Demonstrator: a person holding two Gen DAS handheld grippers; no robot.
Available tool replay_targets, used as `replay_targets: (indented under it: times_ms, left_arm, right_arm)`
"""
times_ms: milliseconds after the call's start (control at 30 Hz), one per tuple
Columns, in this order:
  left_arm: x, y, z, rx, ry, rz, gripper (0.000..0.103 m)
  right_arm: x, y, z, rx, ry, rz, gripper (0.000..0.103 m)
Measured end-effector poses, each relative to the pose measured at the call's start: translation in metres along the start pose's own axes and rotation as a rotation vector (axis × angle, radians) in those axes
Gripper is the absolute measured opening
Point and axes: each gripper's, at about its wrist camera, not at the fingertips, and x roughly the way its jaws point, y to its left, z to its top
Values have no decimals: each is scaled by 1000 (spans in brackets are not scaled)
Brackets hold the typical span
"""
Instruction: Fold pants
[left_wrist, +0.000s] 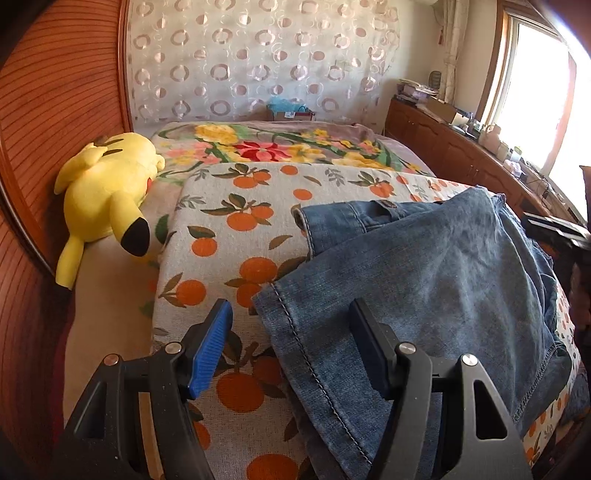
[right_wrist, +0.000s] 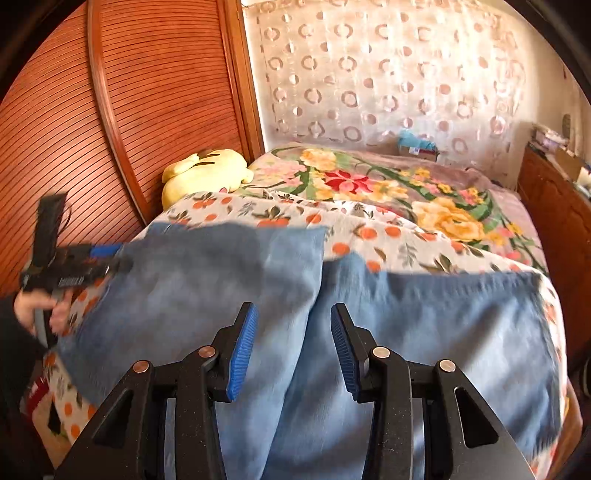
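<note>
Blue denim pants (left_wrist: 424, 280) lie folded on an orange-print cloth (left_wrist: 221, 236) on the bed. In the left wrist view my left gripper (left_wrist: 290, 321) is open, its jaws wide apart just above the stitched hem corner of the pants. In the right wrist view my right gripper (right_wrist: 291, 325) is open above the middle of the pants (right_wrist: 229, 288), over the crease between two layers. The left gripper also shows at the left of the right wrist view (right_wrist: 110, 258), at the pants' left edge. The right gripper shows at the right edge of the left wrist view (left_wrist: 554, 229).
A yellow plush toy (left_wrist: 107, 195) lies at the bed's left side by a slatted wooden wardrobe (left_wrist: 48, 110). A floral blanket (left_wrist: 266, 144) covers the far bed. A wooden cabinet (left_wrist: 454, 147) with clutter runs along the right under a window.
</note>
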Motion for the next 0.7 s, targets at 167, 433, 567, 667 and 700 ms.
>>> replay_targets:
  times_ms: [167, 433, 567, 667, 700]
  left_arm:
    - [3, 2, -5, -19, 11, -46, 58]
    - [0, 2, -4, -28, 16, -117, 30]
    - [-10, -5, -1, -18, -12, -128, 7]
    - [-26, -11, 3, -6, -61, -124, 3]
    - [-34, -15, 6, 0, -87, -120, 3]
  right_arm:
    - [46, -12, 24, -11, 50, 24, 43]
    - [78, -21, 38, -21, 82, 78, 43]
    - [70, -31, 33, -6, 38, 113, 13]
    - [61, -31, 27, -15, -9, 113, 9]
    - [59, -31, 23, -18, -19, 108, 9]
